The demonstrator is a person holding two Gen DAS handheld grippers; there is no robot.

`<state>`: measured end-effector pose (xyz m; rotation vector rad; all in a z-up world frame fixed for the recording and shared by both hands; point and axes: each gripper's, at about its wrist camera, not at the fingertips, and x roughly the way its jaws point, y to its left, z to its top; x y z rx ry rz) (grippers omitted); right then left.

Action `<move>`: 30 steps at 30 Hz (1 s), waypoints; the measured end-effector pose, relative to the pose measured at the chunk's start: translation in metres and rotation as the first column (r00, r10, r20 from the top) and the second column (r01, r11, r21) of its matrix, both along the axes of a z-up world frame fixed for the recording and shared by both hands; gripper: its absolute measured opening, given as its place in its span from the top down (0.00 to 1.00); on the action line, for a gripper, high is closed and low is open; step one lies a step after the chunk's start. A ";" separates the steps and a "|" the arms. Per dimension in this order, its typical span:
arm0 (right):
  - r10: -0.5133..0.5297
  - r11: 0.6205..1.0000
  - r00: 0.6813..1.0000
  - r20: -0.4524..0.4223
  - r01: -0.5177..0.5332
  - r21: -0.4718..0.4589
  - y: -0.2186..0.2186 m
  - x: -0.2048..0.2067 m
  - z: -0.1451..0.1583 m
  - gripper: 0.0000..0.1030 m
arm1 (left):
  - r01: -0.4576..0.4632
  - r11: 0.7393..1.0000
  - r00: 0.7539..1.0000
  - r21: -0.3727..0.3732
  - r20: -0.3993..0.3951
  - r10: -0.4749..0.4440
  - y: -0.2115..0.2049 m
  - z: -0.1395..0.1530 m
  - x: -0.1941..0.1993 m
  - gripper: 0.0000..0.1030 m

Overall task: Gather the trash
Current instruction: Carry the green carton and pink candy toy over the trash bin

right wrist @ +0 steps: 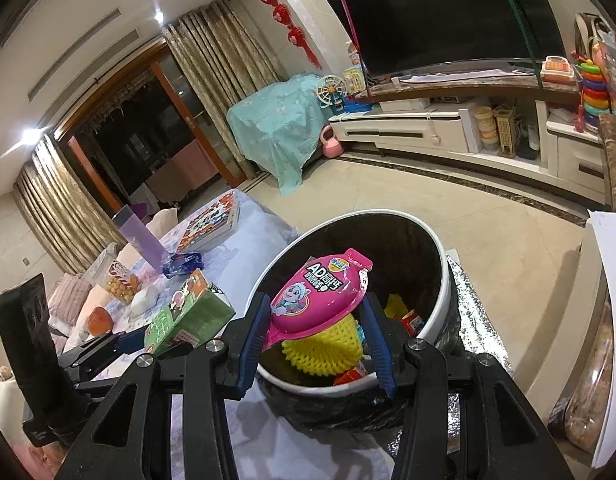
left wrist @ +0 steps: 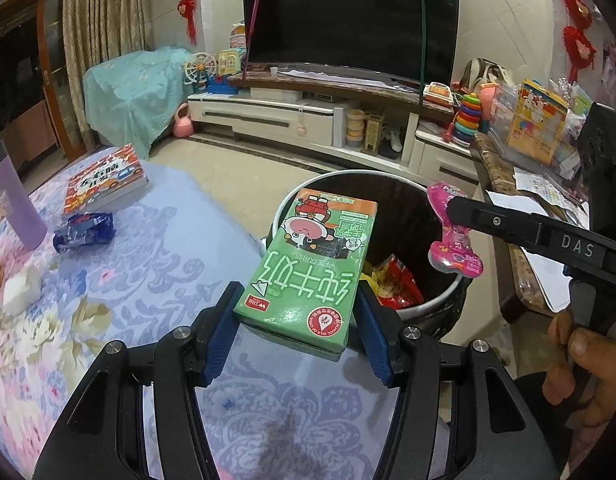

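Observation:
My left gripper (left wrist: 298,314) is shut on a green milk carton (left wrist: 312,264) and holds it at the near left rim of the trash bin (left wrist: 436,302). My right gripper (right wrist: 316,334) is shut on a pink snack pouch (right wrist: 322,294) and holds it over the bin's open mouth (right wrist: 440,280). The bin is white-rimmed with a black liner and holds red and yellow wrappers (left wrist: 392,284). In the left wrist view the right gripper's finger (left wrist: 508,224) clamps the pouch (left wrist: 454,236). In the right wrist view the carton (right wrist: 188,316) shows at the left.
A blue crumpled wrapper (left wrist: 84,230), a white tissue (left wrist: 22,290), a purple cup (left wrist: 14,204) and a picture book (left wrist: 104,180) lie on the floral tablecloth (left wrist: 156,240). A marble counter with papers (left wrist: 544,216) stands right of the bin. A snack jar (right wrist: 116,276) stands on the table.

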<state>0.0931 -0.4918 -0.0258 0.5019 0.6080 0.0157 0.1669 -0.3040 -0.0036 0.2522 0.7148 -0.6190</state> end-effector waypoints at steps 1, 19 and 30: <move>0.001 1.000 1.000 -0.002 -0.001 -0.002 -0.001 0.002 0.000 0.54 | 0.000 1.000 1.000 0.002 0.001 0.000 -0.002 0.000 0.001 0.46; 0.010 0.999 1.000 -0.030 -0.011 -0.041 -0.015 0.019 0.000 0.54 | 0.011 1.000 1.000 0.008 0.008 -0.011 -0.022 0.001 0.015 0.46; 0.013 0.999 0.998 -0.058 -0.015 -0.050 -0.019 0.025 -0.004 0.53 | 0.015 1.000 1.000 0.022 0.002 -0.015 -0.028 -0.001 0.022 0.46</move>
